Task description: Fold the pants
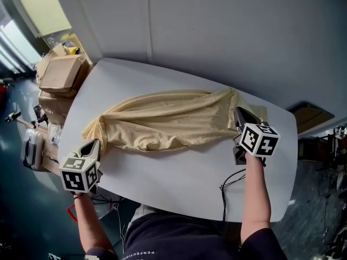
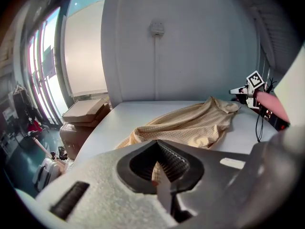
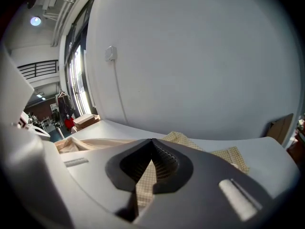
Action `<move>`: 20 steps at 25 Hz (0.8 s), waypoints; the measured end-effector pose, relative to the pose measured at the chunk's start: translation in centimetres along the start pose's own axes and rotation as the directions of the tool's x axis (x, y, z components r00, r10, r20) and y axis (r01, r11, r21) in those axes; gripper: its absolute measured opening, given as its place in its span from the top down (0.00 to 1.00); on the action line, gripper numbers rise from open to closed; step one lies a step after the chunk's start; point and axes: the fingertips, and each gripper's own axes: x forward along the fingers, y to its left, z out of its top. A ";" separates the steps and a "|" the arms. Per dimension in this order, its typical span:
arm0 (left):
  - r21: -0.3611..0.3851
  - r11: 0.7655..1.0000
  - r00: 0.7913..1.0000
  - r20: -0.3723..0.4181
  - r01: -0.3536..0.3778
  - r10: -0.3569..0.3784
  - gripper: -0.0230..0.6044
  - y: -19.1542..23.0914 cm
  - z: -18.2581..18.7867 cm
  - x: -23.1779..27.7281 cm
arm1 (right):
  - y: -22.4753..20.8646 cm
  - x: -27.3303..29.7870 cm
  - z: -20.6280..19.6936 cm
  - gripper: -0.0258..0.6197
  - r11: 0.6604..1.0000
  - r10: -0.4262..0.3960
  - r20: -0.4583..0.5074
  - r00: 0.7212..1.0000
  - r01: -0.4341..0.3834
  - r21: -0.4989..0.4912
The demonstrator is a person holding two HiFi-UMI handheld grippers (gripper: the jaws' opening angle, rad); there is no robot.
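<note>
Closest to the head camera I see the person's dark shirt point(image 1: 179, 242), with both forearms reaching out over the near edge of the white table point(image 1: 179, 183). The left gripper point(image 1: 95, 144) sits at the table's near left corner. Its jaws are pressed together on the left end of the pants point(image 1: 168, 118), and in the left gripper view a strip of the yellow checked cloth shows pinched between the ribbed pads point(image 2: 174, 163). The right gripper point(image 1: 238, 114) is on the right, a little farther in. Its jaws are likewise closed on the fabric, and I can see the cloth caught in the gap in the right gripper view.

The pants lie stretched left to right across the middle of the table, rumpled and sagging between the two grips. Their right end spreads flat just beyond the right gripper.

A black cable point(image 1: 227, 186) trails over the table's near edge, below the right hand. Cardboard boxes point(image 1: 59, 72) are stacked off the table's far left corner. A grey wall point(image 1: 217, 31) stands behind the table.
</note>
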 end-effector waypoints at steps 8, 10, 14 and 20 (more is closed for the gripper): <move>0.004 0.999 0.999 -0.015 -0.038 0.038 0.97 -2.5 -3.3 -3.7 | 4.3 -2.4 -2.3 0.96 0.990 0.137 -0.022 0.990 -0.138 -0.020; 0.005 0.999 0.998 -0.027 -0.050 0.050 0.97 -1.8 -4.0 -3.8 | 6.0 -2.7 -2.8 0.96 0.986 0.166 -0.026 0.986 -0.166 -0.010; 0.028 0.999 0.997 -0.064 -0.041 0.043 0.96 -0.3 -5.3 -3.2 | 10.0 -2.9 -3.0 0.96 0.974 0.227 -0.036 0.973 -0.227 -0.013; 0.109 0.994 0.995 -0.102 0.012 -0.001 0.96 2.2 -5.7 -2.7 | 18.2 -1.4 -2.5 0.96 0.946 0.320 -0.043 0.946 -0.321 -0.035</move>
